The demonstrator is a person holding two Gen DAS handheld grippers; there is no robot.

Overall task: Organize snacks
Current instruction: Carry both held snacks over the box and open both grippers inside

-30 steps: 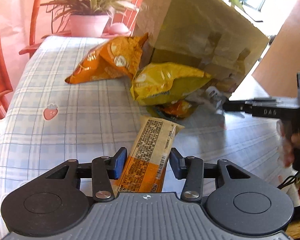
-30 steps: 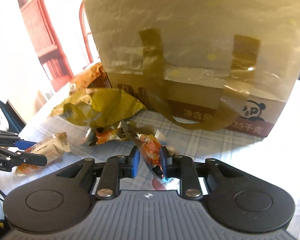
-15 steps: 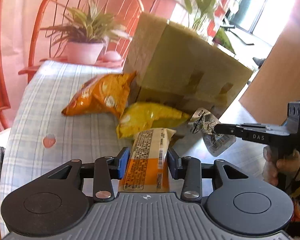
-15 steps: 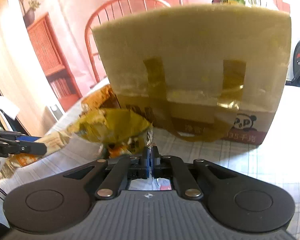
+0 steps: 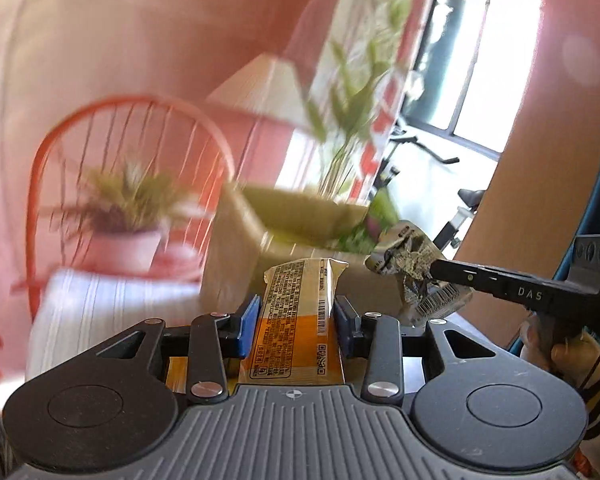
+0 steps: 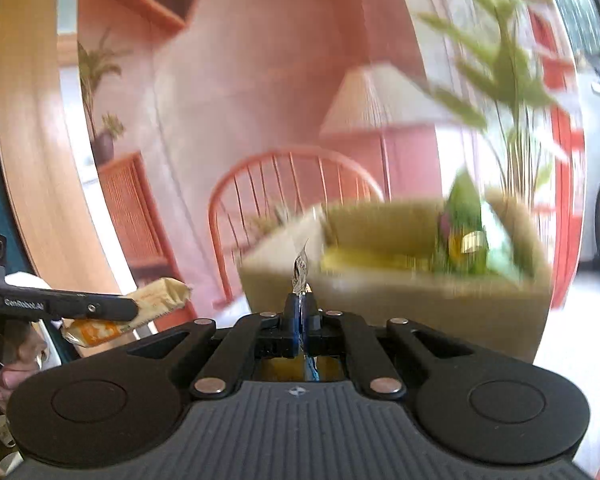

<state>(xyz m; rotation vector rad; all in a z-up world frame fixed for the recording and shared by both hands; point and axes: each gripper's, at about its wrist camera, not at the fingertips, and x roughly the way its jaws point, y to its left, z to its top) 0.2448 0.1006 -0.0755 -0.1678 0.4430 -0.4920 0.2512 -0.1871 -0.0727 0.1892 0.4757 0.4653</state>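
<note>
Snacks in both tongs, both lifted clear of the table. My left gripper [image 5: 295, 322] is clamped on a long orange-and-cream foil snack bar [image 5: 296, 328], blue pads [image 5: 247, 326] pressing its sides. My right gripper [image 6: 300, 314] is pinched fully closed on the thin edge of a crinkled silver foil snack packet [image 5: 414, 270]. Tan open-topped paper bag [image 6: 400, 292] just ahead, blurred, green packets inside. Red spindle-back chair [image 6: 296, 184] behind it
</note>
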